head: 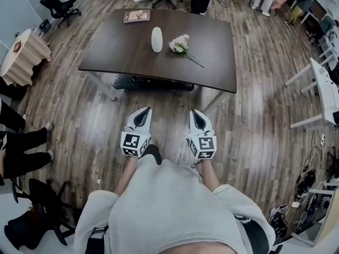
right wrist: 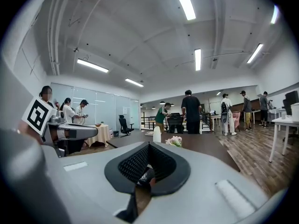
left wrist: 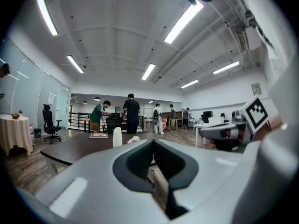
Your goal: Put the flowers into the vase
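Head view with both gripper views. The left tool [head: 144, 110] and the right tool [head: 195, 112] are held side by side in front of the person's light sleeves, each pointing forward, nearly level, toward the dark table [head: 212, 62]. In each gripper view the jaws are drawn fully together, their dark ribbed pads meeting at a single seam, and nothing lies between them. Both tools stand over the wood-plank floor [head: 254, 131], well apart from the table's near edge. Each carries a cube with square markers at its rear: the left cube [head: 132, 142] and the right cube [head: 204, 146]. The white vase [head: 157, 39] stands upright on the table, ahead of the left tool and slightly to its right. The flowers [head: 180, 44], pale pink heads on a thin stem, lie flat on the table just to the right of the vase, ahead of the right tool and slightly to its left. Their stem trails toward the table's near edge. Vase and flowers are near each other but not touching. A flat book [head: 136, 16] lies at the table's far edge, beyond the vase. Several people stand past the table, far ahead of both tools. A cloth-draped round table [head: 21, 54] stands far off to the left of the left tool.
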### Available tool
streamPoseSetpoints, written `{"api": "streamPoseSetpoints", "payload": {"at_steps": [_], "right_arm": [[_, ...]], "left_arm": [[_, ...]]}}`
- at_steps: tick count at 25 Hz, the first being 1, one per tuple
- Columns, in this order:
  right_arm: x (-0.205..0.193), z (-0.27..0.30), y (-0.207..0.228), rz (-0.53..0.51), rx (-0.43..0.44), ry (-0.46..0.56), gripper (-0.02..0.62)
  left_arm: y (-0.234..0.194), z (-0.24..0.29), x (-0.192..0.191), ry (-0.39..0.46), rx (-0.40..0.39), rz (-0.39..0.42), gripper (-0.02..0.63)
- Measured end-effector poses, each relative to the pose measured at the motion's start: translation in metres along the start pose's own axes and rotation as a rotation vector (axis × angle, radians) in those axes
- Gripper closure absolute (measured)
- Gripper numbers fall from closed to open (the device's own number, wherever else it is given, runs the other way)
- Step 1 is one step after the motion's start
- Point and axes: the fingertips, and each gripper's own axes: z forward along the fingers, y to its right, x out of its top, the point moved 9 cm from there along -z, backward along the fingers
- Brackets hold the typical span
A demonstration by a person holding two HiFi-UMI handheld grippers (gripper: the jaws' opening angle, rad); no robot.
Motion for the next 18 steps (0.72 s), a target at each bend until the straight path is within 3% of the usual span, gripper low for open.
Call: {"api": "streamPoseSetpoints", "payload": {"at_steps": [10,18], "right_arm": [[-0.003,0.043,0.014,0.007,-0.026,-0.010,0.597],[-0.007,0.133,0.028,0.005,-0.052,-0.048,0.597]], "left_arm": [[-0.028,0.047,-0.008,-0.012,-0.036,-0.005,0.595],[-0.089,0.127,-0.019,-0.023,-0.083,-0.024,0.595]]}}
